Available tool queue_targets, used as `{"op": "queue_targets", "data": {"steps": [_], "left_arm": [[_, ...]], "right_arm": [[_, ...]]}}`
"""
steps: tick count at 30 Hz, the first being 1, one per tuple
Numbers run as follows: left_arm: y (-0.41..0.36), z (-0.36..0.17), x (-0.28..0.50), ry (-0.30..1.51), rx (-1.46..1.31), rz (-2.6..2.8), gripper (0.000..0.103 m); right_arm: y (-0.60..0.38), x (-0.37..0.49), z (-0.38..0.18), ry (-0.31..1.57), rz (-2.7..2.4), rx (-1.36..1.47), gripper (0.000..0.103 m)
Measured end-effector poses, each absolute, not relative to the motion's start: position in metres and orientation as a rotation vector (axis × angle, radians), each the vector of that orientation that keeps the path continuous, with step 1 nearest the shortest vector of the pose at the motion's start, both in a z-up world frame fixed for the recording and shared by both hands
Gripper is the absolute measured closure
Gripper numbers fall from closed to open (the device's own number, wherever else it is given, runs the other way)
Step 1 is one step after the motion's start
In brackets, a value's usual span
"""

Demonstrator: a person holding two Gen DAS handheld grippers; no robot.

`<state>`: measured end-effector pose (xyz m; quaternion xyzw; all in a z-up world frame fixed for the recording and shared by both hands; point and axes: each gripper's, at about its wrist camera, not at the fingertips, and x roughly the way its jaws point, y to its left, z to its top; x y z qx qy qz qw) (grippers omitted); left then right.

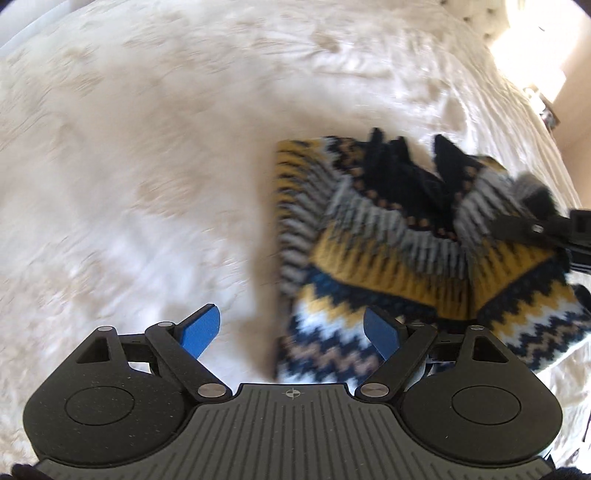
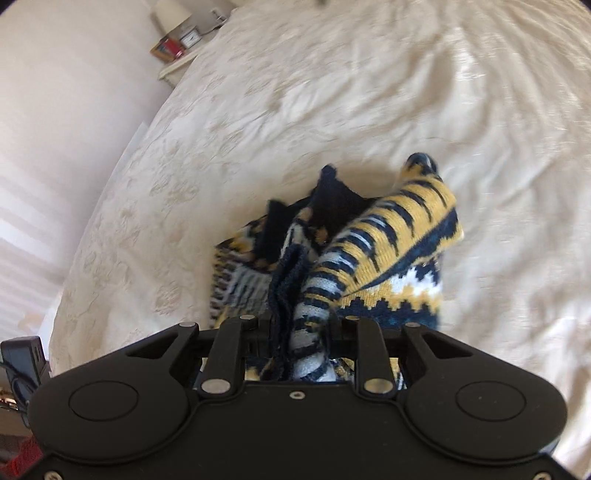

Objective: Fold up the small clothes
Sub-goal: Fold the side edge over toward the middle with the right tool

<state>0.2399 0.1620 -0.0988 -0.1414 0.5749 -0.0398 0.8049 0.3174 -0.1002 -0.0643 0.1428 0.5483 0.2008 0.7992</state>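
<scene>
This is looking like a bedroom in a home: a wide bed covered with a cream, faintly floral-patterned bedspread (image 2: 332, 92) is filling most of both views, its cloth rumpling into soft creases. In the right wrist view a pale plain wall (image 2: 66, 110) is running beside the bed, and a small white bedside table (image 2: 177, 64) is carrying a cream-shaded lamp (image 2: 171, 14), a small square white clock (image 2: 190, 37) and a short stack of red and tan books (image 2: 166, 48). In the left wrist view a pale buttoned, padded headboard (image 1: 476, 18) is showing at the far end of the bed, with bright daylight glaring beside it.
</scene>
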Motion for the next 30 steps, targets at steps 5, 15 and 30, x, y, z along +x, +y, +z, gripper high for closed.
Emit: {"op": "queue_targets", "data": {"steps": [5, 15, 30], "left_arm": [[0.185, -0.101, 0.228, 1.236, -0.318, -0.057, 0.019], [0.206, -0.101, 0.216, 1.241, -0.350, -0.047, 0.019], [0.189, -0.096, 0.277, 1.233, -0.428, -0.199, 0.019]], "right_arm": [[-0.034, 0.326, -0.089, 1.231, 0.440, 0.209, 0.070], [-0.014, 0.314, -0.086, 1.113, 0.526, 0.229, 0.054], [-0.015, 0.202, -0.074, 0.986, 0.590, -0.258, 0.035]]}}
